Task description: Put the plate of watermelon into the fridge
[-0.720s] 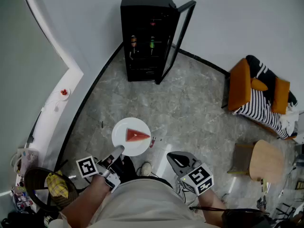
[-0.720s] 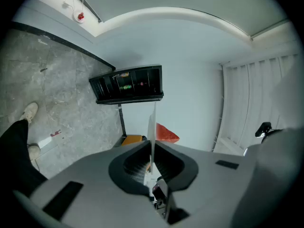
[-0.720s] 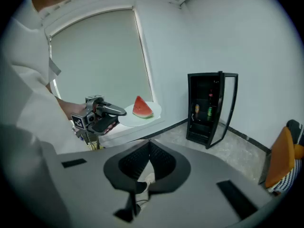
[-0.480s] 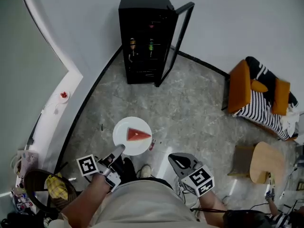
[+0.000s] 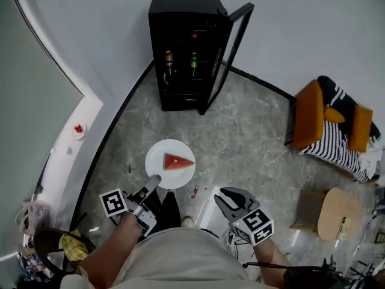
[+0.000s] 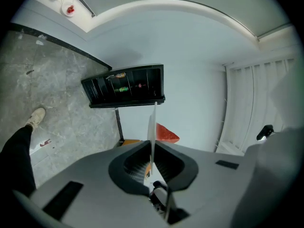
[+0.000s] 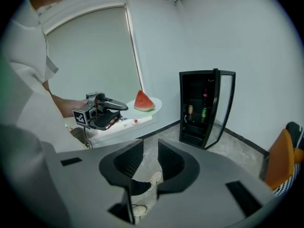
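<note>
Over the near floor, our left gripper (image 5: pixel 151 183) pinches the plate (image 5: pixel 157 168) by its near rim, watermelon (image 5: pixel 178 161) on top, well short of the open fridge (image 5: pixel 183 47) far ahead. Our right gripper (image 5: pixel 227 198) hangs to the right, jaws spread, empty.

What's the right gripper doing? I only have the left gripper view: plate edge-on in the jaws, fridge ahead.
Observer: The right gripper is empty, jaws apart; only floor and a shoe show between them.
Operator: Plate level?
Observer: The right gripper view shows the plate about level, the watermelon wedge near its middle, the left gripper pinching the rim.
Operator: Anything near the fridge?
Observer: Head view: an orange chair stands right of the fridge, off the straight line to it.
</note>
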The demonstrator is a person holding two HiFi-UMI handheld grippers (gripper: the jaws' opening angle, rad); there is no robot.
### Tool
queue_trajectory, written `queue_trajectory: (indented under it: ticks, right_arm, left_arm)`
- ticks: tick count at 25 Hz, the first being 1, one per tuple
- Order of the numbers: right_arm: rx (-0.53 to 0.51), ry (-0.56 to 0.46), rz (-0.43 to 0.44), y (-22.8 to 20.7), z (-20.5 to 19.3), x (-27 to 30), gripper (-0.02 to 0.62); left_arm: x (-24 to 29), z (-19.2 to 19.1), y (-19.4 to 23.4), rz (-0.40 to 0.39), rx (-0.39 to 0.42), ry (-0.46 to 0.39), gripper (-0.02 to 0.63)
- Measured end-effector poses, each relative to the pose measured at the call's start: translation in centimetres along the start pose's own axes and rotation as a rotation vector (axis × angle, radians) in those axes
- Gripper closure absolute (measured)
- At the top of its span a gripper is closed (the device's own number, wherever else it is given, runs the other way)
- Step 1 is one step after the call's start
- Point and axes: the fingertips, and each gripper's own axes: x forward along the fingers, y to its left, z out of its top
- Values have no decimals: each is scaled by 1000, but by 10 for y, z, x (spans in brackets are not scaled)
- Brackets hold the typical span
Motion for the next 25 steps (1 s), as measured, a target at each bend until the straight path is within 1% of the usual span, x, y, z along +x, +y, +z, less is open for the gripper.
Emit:
queue_trajectory:
  ticks: [3, 7, 12, 15, 19, 25]
  right_arm:
    - [22, 7, -10, -30, 25, 29, 503]
    - [12, 20, -32, -73, 70, 71, 502]
    - [26, -22, -72, -125, 123, 124, 503]
    - [46, -8, -84, -156, 143, 153, 503]
    - [52, 23, -63, -184, 163, 181, 503]
    - [35, 75, 16, -244, 180, 221, 503]
  left_arm:
    - [38, 40, 1, -8, 9, 16, 581]
    - [93, 101, -2, -18, 15, 25, 581]
    - [150, 169, 4, -3, 42, 51, 581]
    - [187, 202, 2, -6, 47, 47, 581]
    - [228, 231, 5, -9, 16, 18, 581]
    - [297, 273, 16, -12, 5, -37, 581]
